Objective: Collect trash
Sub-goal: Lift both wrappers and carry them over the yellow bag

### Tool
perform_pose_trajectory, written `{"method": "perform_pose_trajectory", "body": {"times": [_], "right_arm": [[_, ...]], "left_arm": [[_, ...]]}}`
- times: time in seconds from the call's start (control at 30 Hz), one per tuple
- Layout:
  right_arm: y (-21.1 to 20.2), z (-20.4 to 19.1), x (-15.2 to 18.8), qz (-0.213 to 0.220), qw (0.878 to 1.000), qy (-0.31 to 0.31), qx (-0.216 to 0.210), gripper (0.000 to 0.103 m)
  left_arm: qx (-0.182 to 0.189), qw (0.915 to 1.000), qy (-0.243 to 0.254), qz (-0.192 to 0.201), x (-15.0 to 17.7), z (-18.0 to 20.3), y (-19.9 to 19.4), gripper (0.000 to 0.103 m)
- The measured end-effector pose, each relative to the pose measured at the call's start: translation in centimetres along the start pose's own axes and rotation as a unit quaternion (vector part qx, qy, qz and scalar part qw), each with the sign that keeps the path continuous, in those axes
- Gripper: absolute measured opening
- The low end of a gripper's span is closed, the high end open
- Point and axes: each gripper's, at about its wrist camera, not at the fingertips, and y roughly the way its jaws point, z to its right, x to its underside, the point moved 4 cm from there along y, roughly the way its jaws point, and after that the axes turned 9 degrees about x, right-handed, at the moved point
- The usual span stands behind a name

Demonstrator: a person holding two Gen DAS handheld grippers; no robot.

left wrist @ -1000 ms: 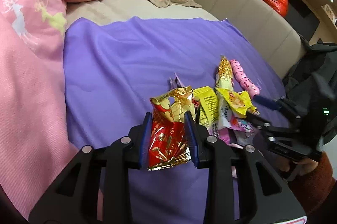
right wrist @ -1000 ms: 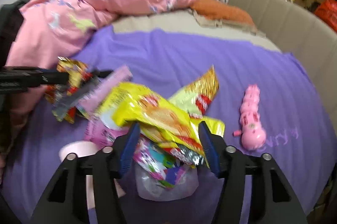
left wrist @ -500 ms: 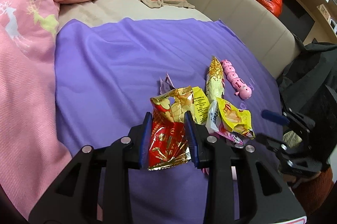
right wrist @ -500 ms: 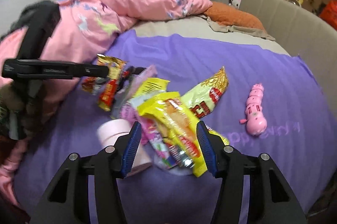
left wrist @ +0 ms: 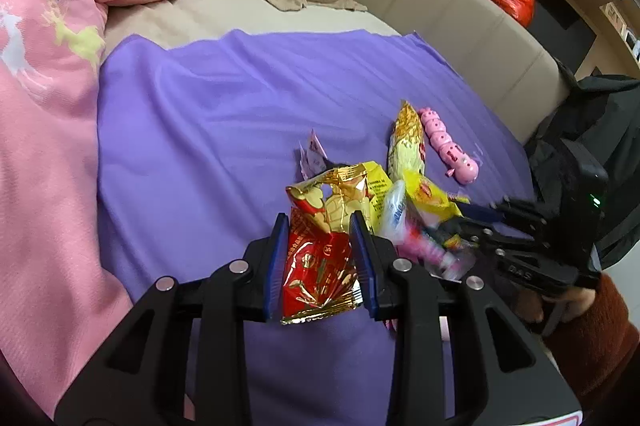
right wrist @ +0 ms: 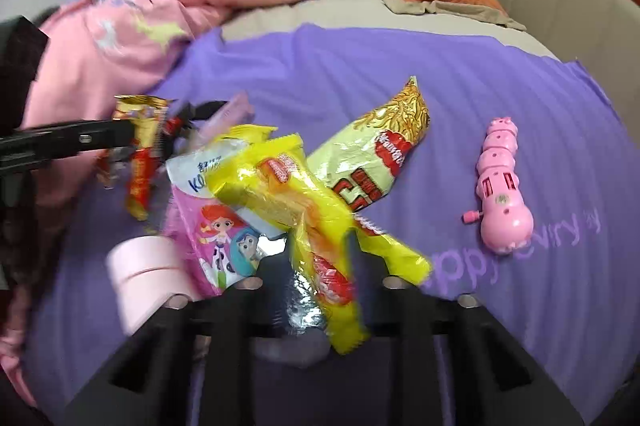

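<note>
The right tongs (right wrist: 316, 266) were closing around a yellow snack wrapper (right wrist: 292, 198) lying atop a pink cartoon packet (right wrist: 216, 230) on the purple sheet (right wrist: 360, 66). A pink caterpillar toy (right wrist: 500, 190) lay well apart, right of a gold noodle packet (right wrist: 384, 150).

Red-gold foil wrapper (left wrist: 320, 254) upright, crumpled, clamped off bed. Yellow snack wrapper (right wrist: 296, 202) tilted atop pink cartoon packet (right wrist: 216, 230). Pale-yellow noodle bag (right wrist: 380, 154) flat on purple sheet (right wrist: 360, 66).

Bare purple sheet (left wrist: 208, 114) fills the frame's middle and upper part, hemmed by pink duvet (left wrist: 44, 114) left, wrapper pile (left wrist: 404, 202) lower right
</note>
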Motion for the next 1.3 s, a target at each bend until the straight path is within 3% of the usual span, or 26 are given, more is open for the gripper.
{"method": "perform_pose_trajectory", "body": {"times": [0.23, 0.5, 0.87, 1.07, 1.3], "right_arm": [[-7.0, 0.0, 1.2, 0.059, 0.998, 0.028, 0.021, 0.018], [-16.1, 2.3, 4.6, 0.104, 0.989, 0.068, 0.078, 0.018], [-29.2, 8.9, 11.4, 0.180, 0.961, 0.134, 0.158, 0.018], [-34.9, 12.8, 16.0, 0.210, 0.940, 0.174, 0.204, 0.018], [-38.8, 16.8, 21.9, 0.203, 0.928, 0.181, 0.253, 0.018]], "left_arm": [[0.015, 0.9990, 0.023, 0.035, -0.5, 2.1, -2.0, 0.030], [0.031, 0.9934, 0.090, 0.064, -0.2, 8.7, -4.7, 0.030], [0.087, 0.9694, 0.209, 0.095, -1.4, 23.4, -7.7, 0.030], [0.147, 0.9552, 0.239, 0.096, -0.7, 32.2, -6.9, 0.030], [0.201, 0.9436, 0.259, 0.047, 2.7, 41.1, -3.3, 0.030]]}}
